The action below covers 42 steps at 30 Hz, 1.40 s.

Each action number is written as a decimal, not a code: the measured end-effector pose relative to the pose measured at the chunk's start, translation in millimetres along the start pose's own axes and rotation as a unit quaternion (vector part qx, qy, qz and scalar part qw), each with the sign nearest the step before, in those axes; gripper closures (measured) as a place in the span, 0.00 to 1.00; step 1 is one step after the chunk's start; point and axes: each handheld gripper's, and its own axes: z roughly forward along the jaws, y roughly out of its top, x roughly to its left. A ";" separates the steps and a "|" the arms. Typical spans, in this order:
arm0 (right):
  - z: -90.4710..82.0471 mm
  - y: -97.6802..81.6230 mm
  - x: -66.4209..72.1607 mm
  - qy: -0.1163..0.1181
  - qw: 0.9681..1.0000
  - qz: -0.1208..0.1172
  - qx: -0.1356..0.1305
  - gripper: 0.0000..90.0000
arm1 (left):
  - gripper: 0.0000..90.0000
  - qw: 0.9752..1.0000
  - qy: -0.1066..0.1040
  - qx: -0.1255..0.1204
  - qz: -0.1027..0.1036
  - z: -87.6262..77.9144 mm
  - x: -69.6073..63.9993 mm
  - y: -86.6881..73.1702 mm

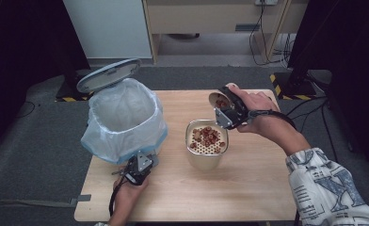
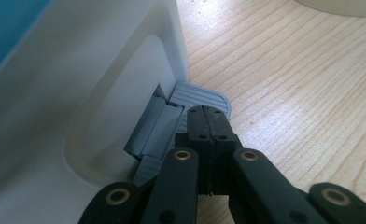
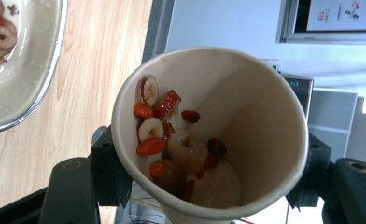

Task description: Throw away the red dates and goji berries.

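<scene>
A white pedal bin (image 1: 126, 120) with a pale plastic liner stands at the table's left, its lid (image 1: 108, 74) raised. My left gripper (image 1: 138, 165) is shut, its tips pressing down on the grey foot pedal (image 2: 197, 95) at the bin's base (image 2: 78, 93). My right gripper (image 1: 226, 110) is shut on a paper cup (image 3: 209, 135), tipped toward a cream strainer pot (image 1: 206, 143). Red and pale dried fruit pieces (image 3: 172, 140) cling inside the cup. More fruit pieces (image 1: 206, 136) lie on the pot's perforated insert.
Bare wooden tabletop (image 1: 248, 183) stretches to the front and right of the pot. Beyond the table's far edge are a dark floor, cables (image 1: 267, 42) and cabinet fronts. A patterned sleeve (image 1: 328, 188) enters at the lower right.
</scene>
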 end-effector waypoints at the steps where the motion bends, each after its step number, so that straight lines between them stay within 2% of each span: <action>1: 0.2 -1.6 -1.3 0.002 1.000 0.012 -0.005 0.35 | 1.00 1.000 0.000 0.000 0.000 0.0 0.0 0.0; 7: 0.1 -10.1 -6.9 0.008 0.997 0.069 -0.017 0.35 | 1.00 1.000 0.000 0.000 0.000 0.0 0.1 0.0; 14: -1.2 -18.8 -11.5 0.011 0.994 0.107 -0.027 0.35 | 1.00 1.000 0.000 0.000 0.000 0.0 0.1 0.0; 15: -1.7 -20.5 -12.0 0.014 0.993 0.118 -0.028 0.35 | 1.00 1.000 -0.001 0.000 -0.001 -0.1 0.2 0.0; 28: -9.4 -43.6 -16.6 0.020 0.984 0.173 -0.038 0.35 | 1.00 1.000 -0.001 -0.001 -0.001 0.0 0.3 -0.1; 31: -10.9 -51.8 -16.6 0.027 0.979 0.197 -0.046 0.35 | 1.00 1.000 -0.001 0.001 0.001 -0.2 0.6 -0.1; 37: -12.4 -66.1 -13.5 0.051 0.961 0.264 -0.070 0.35 | 1.00 1.000 -0.001 0.001 0.001 -0.2 0.6 -0.1; 42: -12.2 -76.1 -10.2 0.060 0.953 0.288 -0.074 0.35 | 1.00 1.000 -0.001 0.001 0.000 -0.2 0.6 -0.1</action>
